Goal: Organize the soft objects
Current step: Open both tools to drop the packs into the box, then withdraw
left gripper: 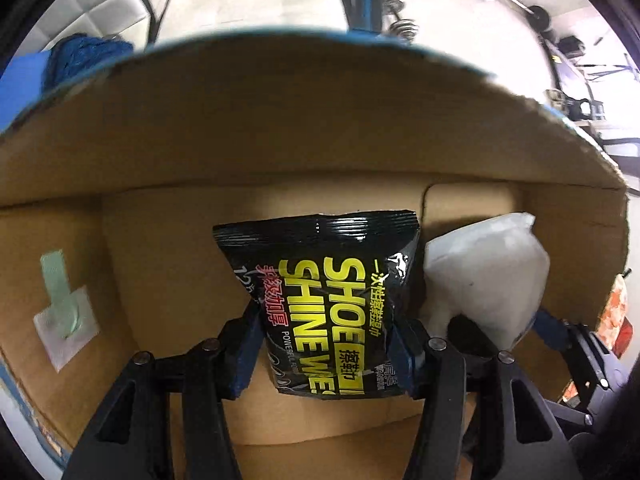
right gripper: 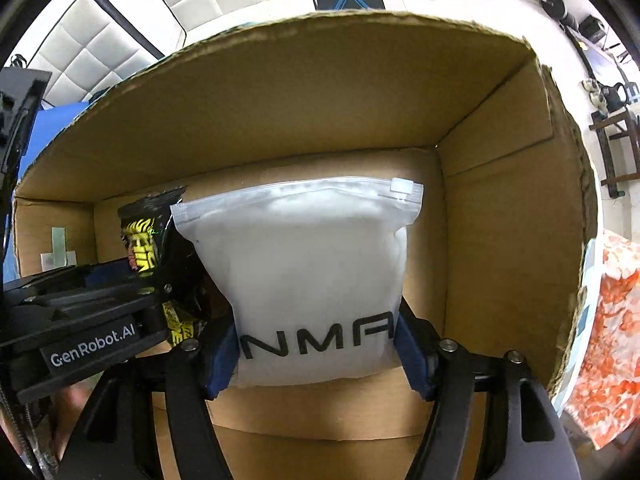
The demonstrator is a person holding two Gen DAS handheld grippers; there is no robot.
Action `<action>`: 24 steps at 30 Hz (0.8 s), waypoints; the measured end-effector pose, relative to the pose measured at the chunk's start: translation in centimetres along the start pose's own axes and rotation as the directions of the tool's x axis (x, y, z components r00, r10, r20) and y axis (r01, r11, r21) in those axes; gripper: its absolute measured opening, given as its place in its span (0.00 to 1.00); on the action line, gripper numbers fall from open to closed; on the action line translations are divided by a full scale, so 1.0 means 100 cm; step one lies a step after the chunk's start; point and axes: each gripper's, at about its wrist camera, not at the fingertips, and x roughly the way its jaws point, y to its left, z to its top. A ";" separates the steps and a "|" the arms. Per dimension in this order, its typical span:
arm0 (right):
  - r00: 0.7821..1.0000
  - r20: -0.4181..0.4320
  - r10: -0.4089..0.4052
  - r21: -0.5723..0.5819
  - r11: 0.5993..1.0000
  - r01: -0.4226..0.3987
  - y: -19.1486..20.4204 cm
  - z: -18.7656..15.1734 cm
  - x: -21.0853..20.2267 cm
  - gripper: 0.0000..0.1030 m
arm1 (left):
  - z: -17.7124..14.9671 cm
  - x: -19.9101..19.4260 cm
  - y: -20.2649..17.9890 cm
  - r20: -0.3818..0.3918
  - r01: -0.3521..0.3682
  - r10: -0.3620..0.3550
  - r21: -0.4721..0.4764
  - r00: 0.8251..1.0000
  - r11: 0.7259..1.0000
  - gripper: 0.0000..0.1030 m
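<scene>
You have both packs down inside the cardboard box (right gripper: 500, 200), side by side. Your left claw (left gripper: 326, 344) pinches the black shoe-shine wipes pack (left gripper: 332, 300) across its lower half; it looks light, crinkly and slick, so grip the body, not the sealed edge. At its 3 o'clock, your right claw (right gripper: 316, 354) brackets the frosted zip pouch (right gripper: 304, 272), its jaws partly spread at the pouch's sides; whether they press it I cannot tell. The pouch looks soft and puffy and would yield to a squeeze.

L gripper (left gripper: 326, 346): blk arms, blue pads, silver screws | "GenRobot.AI" marking
</scene>
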 end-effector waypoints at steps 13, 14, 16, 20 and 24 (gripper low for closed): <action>0.999 0.019 -0.033 -0.028 0.999 0.033 0.021 -0.008 -0.026 0.81 | -0.028 -0.053 0.002 0.109 -0.029 0.032 -0.027 0.994 0.999 0.66; 0.999 0.024 -0.036 -0.030 0.999 0.036 0.022 -0.010 -0.029 0.85 | -0.033 -0.059 0.001 0.123 -0.030 0.033 -0.025 0.992 0.999 0.68; 0.999 0.032 -0.035 -0.033 0.999 0.036 0.010 -0.019 -0.038 0.88 | -0.047 -0.074 0.000 0.162 -0.038 0.041 -0.021 0.986 0.999 0.70; 0.999 0.046 -0.025 -0.039 0.999 0.027 0.001 -0.041 -0.053 0.96 | -0.069 -0.086 0.005 0.214 -0.064 0.067 -0.022 0.975 0.998 0.77; 0.997 0.071 -0.031 -0.070 0.997 0.036 0.003 -0.066 -0.065 1.00 | -0.099 -0.098 0.008 0.268 -0.079 0.087 -0.042 0.959 0.996 0.92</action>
